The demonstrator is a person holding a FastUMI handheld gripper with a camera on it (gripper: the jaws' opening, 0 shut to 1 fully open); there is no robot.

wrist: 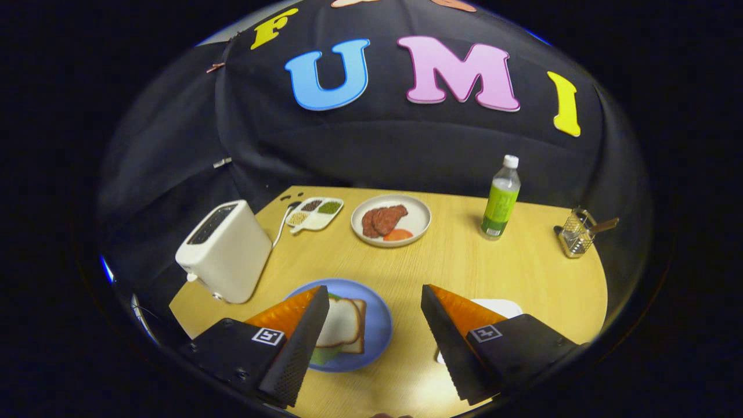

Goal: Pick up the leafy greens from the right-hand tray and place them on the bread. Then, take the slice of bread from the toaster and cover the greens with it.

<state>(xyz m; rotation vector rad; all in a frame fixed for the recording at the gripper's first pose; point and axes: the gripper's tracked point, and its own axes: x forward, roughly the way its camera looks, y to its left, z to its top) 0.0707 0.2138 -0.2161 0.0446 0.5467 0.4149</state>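
My gripper (371, 290) is open above the near part of the wooden table, nothing between its fingers. Partly behind the left finger lies a blue plate (380, 325) with a stack of bread slices (341, 323); green leaf (323, 354) edges stick out under the top slice. Left of the plate stands a white toaster (225, 251) with dark slots on top; what is in them cannot be made out. A white tray (504, 306) peeks out behind the right finger, its contents hidden.
Farther back are a white plate (415, 216) with meat slices and an orange piece, a small divided dish (316, 213) of grains, a green bottle (500, 200) and a wire holder (576, 233) at the right edge.
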